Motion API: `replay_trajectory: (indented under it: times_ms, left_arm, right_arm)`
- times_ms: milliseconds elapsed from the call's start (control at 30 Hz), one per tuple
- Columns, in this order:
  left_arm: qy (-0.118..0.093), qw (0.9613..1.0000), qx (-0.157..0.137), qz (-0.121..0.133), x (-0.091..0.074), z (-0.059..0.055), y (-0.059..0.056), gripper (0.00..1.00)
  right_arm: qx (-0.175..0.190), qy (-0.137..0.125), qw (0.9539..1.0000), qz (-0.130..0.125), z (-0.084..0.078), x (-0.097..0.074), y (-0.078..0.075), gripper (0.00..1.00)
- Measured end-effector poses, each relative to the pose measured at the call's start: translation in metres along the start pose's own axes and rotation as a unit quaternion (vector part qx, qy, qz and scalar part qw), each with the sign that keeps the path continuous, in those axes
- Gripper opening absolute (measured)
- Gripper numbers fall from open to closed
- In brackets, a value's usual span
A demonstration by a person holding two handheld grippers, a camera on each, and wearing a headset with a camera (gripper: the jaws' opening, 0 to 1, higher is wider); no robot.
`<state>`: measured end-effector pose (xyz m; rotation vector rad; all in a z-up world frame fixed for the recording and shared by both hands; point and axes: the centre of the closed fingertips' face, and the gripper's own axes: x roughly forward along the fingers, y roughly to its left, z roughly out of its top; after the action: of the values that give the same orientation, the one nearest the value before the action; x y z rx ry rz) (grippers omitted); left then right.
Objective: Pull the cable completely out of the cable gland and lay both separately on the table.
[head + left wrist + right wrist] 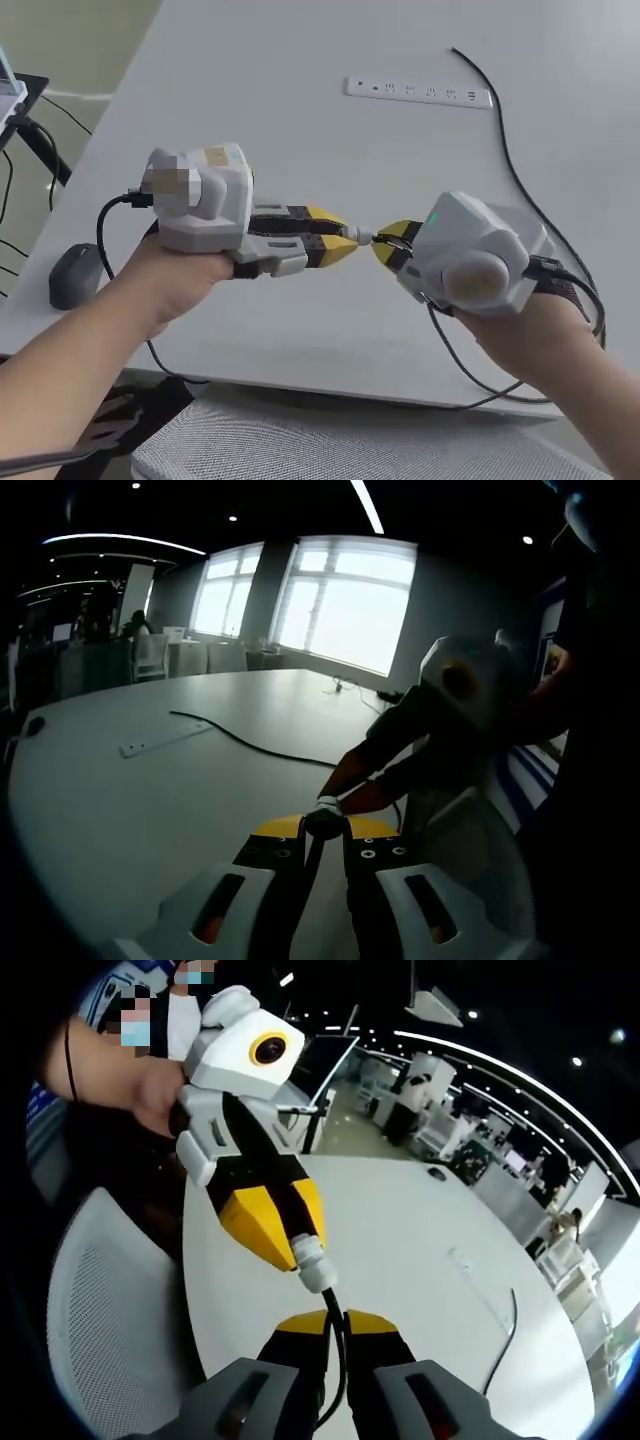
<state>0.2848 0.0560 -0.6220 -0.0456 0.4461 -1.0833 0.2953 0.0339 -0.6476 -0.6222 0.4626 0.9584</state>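
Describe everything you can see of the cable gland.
The cable gland is a small white cylinder that looks like plastic, with a stepped outline. It is clamped between the yellow jaw tips of the left gripper and held in the air above the white table. Its free end points at the right gripper. A thin black cable runs from that end into the right gripper's jaws, so the two are not yet separated.

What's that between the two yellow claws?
In the right gripper view, a white cable gland and short black cable bridge the left gripper and right gripper.
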Motion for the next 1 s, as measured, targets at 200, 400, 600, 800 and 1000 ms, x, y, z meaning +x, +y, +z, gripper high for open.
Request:
replay_trajectory:
  times_ms: [200,400,600,800,1000]
  left_arm:
    - [-0.001,1.0,0.0,-0.001,-0.001,0.0,0.0,0.15]
    - [-0.004,1.0,-0.001,-0.001,-0.002,0.001,0.001,0.15]
    - [-0.008,1.0,-0.001,0.001,-0.004,0.003,0.003,0.15]
    - [-0.009,1.0,-0.001,0.001,-0.005,0.003,0.003,0.15]
    - [-0.011,0.9999,-0.001,-0.001,-0.003,0.004,0.004,0.15]
  right_arm:
    - [0.037,0.01,0.9992,-0.009,-0.013,-0.001,-0.006,0.0]
    - [0.101,0.022,0.9945,-0.017,-0.03,-0.001,-0.012,0.0]
    - [0.155,0.029,0.9872,-0.024,-0.048,-0.001,-0.019,0.0]
    - [0.207,0.036,0.9773,-0.026,-0.065,0.001,-0.022,0.0]
    - [0.289,0.032,0.9565,-0.027,-0.076,0.003,-0.023,0.0]
